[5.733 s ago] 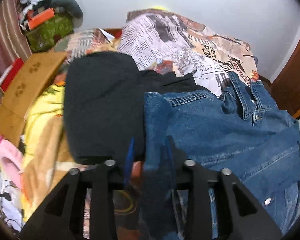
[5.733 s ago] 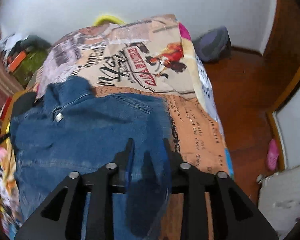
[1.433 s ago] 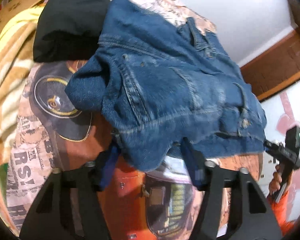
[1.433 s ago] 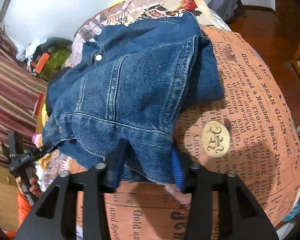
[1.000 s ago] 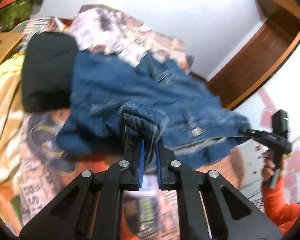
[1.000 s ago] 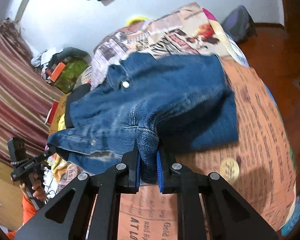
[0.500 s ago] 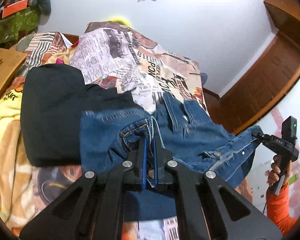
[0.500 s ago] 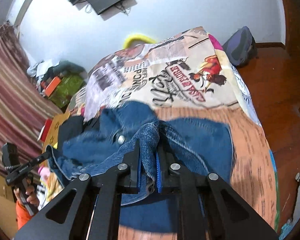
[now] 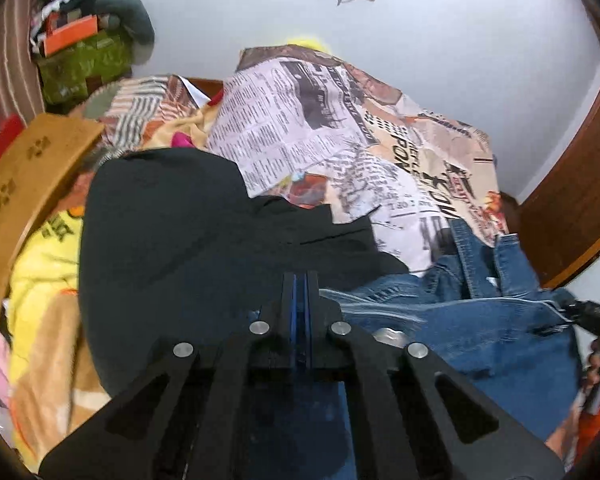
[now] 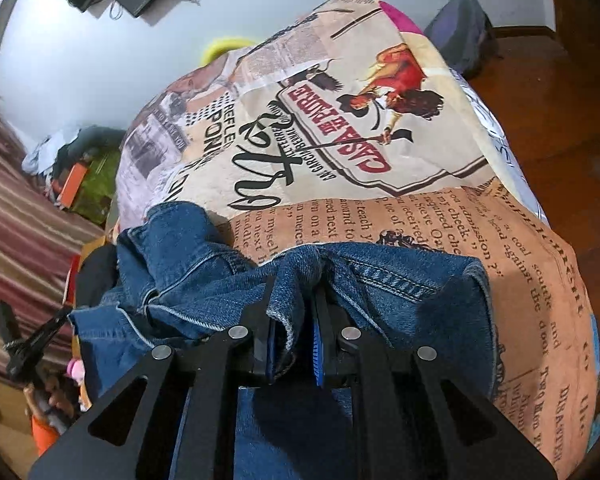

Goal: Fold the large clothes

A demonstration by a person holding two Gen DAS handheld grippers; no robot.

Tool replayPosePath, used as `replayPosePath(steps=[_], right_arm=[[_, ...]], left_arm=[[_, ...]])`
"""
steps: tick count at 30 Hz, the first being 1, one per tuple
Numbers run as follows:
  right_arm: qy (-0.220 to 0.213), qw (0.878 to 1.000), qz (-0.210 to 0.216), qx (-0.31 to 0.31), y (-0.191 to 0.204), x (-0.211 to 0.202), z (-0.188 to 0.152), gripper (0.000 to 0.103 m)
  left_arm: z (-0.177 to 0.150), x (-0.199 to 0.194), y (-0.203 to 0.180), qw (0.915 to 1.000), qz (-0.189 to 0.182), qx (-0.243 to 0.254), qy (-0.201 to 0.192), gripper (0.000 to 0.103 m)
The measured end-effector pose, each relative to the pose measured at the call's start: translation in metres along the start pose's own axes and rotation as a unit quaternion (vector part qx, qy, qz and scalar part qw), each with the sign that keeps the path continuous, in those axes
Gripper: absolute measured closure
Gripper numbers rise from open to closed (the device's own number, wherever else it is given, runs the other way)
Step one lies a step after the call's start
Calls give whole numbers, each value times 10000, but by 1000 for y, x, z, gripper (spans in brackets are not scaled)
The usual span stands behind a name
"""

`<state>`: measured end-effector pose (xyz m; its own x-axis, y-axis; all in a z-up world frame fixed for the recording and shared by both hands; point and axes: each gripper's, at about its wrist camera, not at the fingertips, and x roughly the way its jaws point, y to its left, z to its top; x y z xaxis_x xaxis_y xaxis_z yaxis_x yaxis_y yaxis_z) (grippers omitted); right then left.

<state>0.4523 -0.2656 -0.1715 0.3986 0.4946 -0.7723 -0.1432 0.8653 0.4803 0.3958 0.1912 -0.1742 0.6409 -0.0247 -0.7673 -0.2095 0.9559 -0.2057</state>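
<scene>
Left claw pressed closed; right claw clamped.

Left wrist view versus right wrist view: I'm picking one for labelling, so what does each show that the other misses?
Only the left wrist view shows the black garment spread beside the denim jacket, plus yellow bedding; its left tool looks shut. Only the right wrist view shows the wooden floor, a grey bag and the right tool pinching a jacket fold. Both show the jacket on the newspaper-print bedspread.
</scene>
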Motion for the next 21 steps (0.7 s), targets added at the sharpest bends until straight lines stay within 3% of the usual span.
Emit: replayPosePath(steps=[3,6,8,10,13,16,18,21], right_arm=[[162,9997,-192,-80,6,-7,2,83],[-73,9973,-668,-300,15,-24,1,71],[-412,9942,-872,-471,21,-43,0,47],[-703,9924,-834,-576,26,-63,-2,40],[-737,9912,-810,-742,34,-79,-7,40],[-738,9849,-1084,-1133,50,-82,-19,40],[-664,9785,-1259,-1493,63,-75,-29,39],[-391,9661,-1408,-2130,83,-51,-47,39]], left_arm=[[1,-5,-1,10000,58,-3,-24,102],[0,-18,-2,9999,-42,-40,-91,101],[-3,-29,-8,9998,0,94,-152,100],[-6,-34,-16,9996,36,251,-140,99],[-17,-42,-34,9978,130,645,-56,96],[-30,-46,-50,9953,112,960,7,75],[-43,-46,-64,9934,-8,1142,103,50],[-60,-39,-81,9902,-95,1364,278,49]])
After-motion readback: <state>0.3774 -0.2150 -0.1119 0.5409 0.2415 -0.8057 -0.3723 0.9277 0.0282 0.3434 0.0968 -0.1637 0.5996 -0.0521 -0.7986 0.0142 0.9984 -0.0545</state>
